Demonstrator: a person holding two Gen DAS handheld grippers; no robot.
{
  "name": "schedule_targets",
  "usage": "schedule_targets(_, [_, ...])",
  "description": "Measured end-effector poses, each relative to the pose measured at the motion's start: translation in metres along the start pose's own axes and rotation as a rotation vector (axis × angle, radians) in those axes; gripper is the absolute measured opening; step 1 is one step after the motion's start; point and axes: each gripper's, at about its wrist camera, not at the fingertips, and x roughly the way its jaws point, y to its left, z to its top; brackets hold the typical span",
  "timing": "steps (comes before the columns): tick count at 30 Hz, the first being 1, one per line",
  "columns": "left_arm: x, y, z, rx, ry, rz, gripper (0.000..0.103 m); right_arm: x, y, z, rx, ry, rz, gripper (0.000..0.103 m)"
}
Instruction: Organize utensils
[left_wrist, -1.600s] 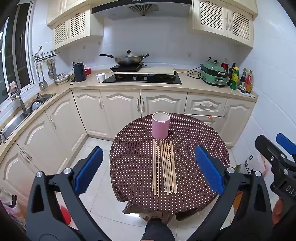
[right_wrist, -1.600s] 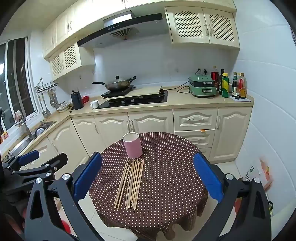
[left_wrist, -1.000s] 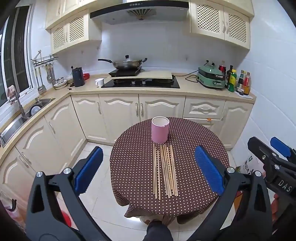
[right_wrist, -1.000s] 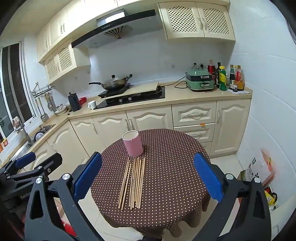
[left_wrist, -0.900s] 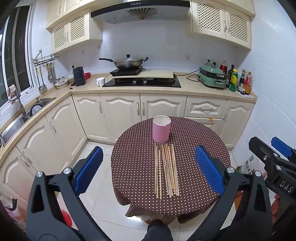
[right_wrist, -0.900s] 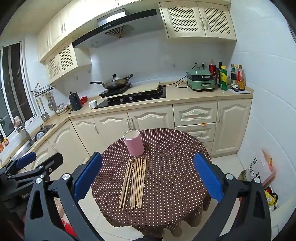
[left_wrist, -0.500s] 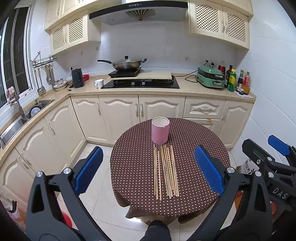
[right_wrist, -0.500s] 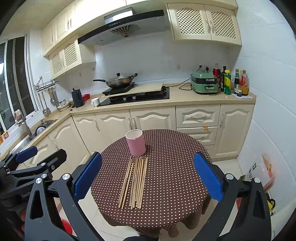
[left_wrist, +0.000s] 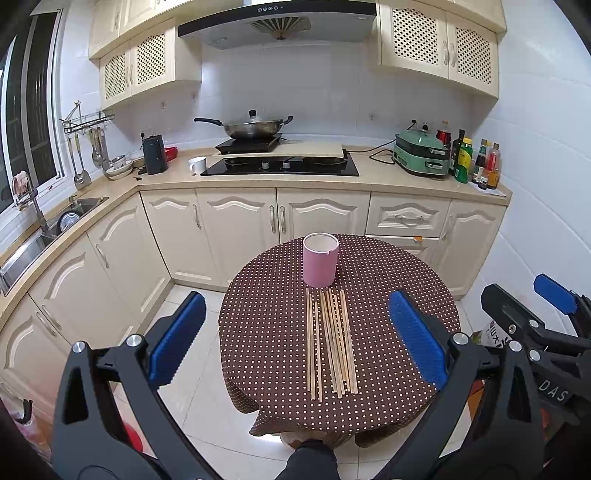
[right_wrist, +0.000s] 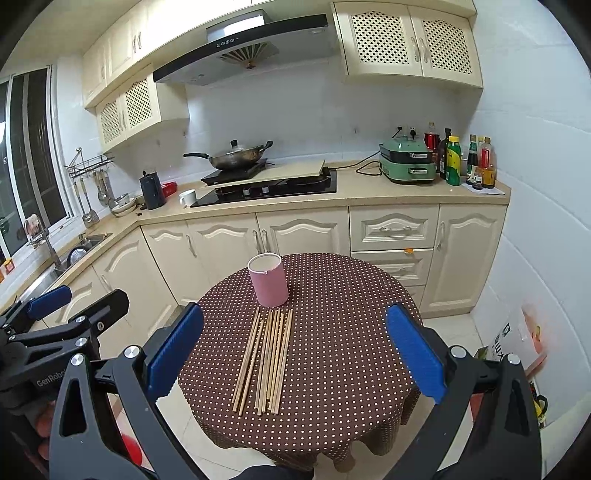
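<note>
Left gripper (left_wrist: 297, 343): we hold it wide open and empty, well back from the table (left_wrist: 399, 280), its blue pads either side of the chopsticks in view only.
Right gripper (right_wrist: 293, 350): jaws just as far apart, nothing between them, also short of the table.
Chopsticks (left_wrist: 330, 341): a loose row of bare wooden sticks lying flat on the dotted cloth, roughly parallel, far ends just before the cup.
Cup (left_wrist: 320, 260): pink, upright, open-topped, looks empty; it stands at the far end of the sticks, near the table's middle.
Risk, pick-up: we judge the sticks thin and close-packed, so a pinch may catch several or roll them apart; one pressed at its end could tip up or slide on the cloth.
Risk, cup: it looks light and tall; a stick fed in at a slant, or a pad brushing it, could tip it over.
Risk, edge: near ends lie toward the table's rim, so a nudged stick might drop to the floor.
Left view only: the right gripper at the right edge; a shoe tip at the table's foot.
Right view only: the left gripper at the left edge, fingers of the hand beneath it, and a carton on the floor at right.
</note>
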Motion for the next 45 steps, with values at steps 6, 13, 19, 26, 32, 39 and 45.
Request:
schedule_targets(6, [0.001,-0.001,0.0,0.005,0.005,0.005,0.098,0.003,-0.001,-0.002,0.005,0.01,0.005,0.095])
schedule_targets(13, [0.004,-0.001,0.001,0.007,0.009,0.009,0.098,0.005,-0.003,-0.001,0.009,0.021,0.008,0.095])
schedule_targets(19, [0.006,0.0,0.001,0.005,0.011,0.016,0.098,0.007,-0.002,-0.001,0.005,0.026,0.012,0.095])
schedule_targets(26, [0.008,0.003,-0.002,0.003,0.014,0.025,0.097,0.011,-0.001,-0.001,-0.001,0.033,0.015,0.095])
schedule_targets(32, [0.012,0.004,-0.002,-0.001,0.02,0.022,0.098,0.012,0.001,-0.001,-0.002,0.034,0.012,0.095])
schedule_targets(39, [0.012,0.004,-0.005,0.0,0.022,0.017,0.097,0.012,0.0,-0.003,0.002,0.039,0.009,0.095])
schedule_targets(45, [0.011,0.006,-0.007,-0.001,0.025,0.015,0.097,0.013,-0.001,-0.005,0.004,0.044,0.009,0.095])
